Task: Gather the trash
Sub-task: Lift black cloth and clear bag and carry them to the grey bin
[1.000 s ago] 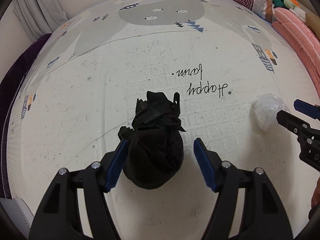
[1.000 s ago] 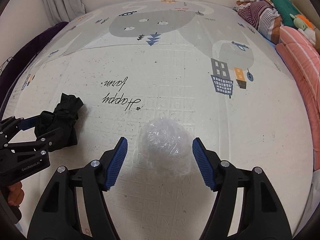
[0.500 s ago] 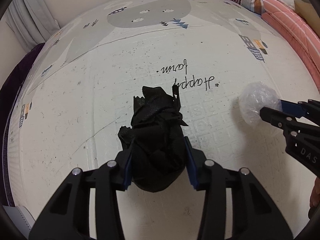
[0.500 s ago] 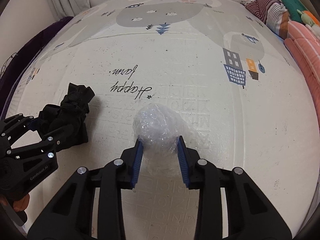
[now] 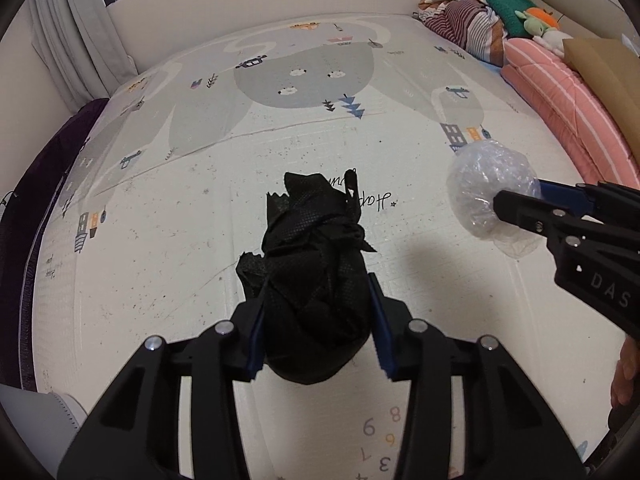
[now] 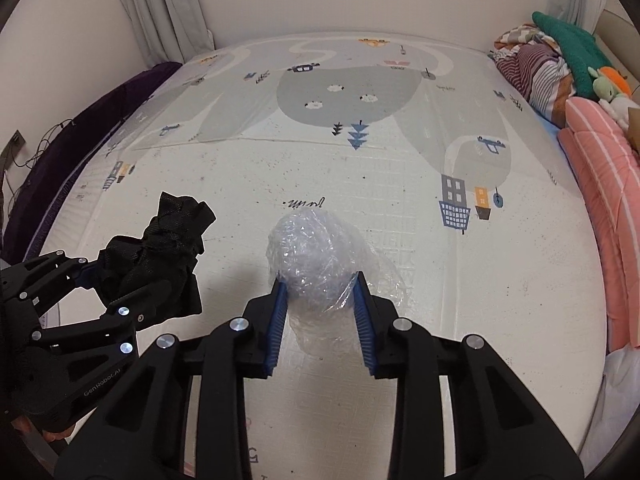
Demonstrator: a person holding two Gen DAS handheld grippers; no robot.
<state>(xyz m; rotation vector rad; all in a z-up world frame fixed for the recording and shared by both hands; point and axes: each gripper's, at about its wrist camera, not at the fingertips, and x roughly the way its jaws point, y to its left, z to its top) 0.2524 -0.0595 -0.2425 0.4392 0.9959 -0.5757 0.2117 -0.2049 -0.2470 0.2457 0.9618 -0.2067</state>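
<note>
A crumpled black fabric wad (image 5: 316, 280) is pinched between the blue pads of my left gripper (image 5: 316, 304), lifted clear of the play mat (image 5: 160, 240). The same wad (image 6: 168, 248) shows at the left of the right wrist view, held in the left gripper (image 6: 132, 280). My right gripper (image 6: 319, 296) is shut on a ball of clear crumpled plastic (image 6: 316, 252), also off the mat. In the left wrist view that plastic ball (image 5: 492, 192) hangs at the right in the right gripper (image 5: 520, 200).
The mat carries printed houses, grey shapes and black script. A pile of folded bedding and soft toys (image 6: 560, 68) and a pink striped quilt (image 6: 600, 184) line the right edge. A dark purple cloth (image 6: 80, 128) and curtains (image 6: 168, 8) border the left.
Both grippers closed on their pieces of trash, the left on the black wad and the right on the plastic ball, then rose with them off the mat.
</note>
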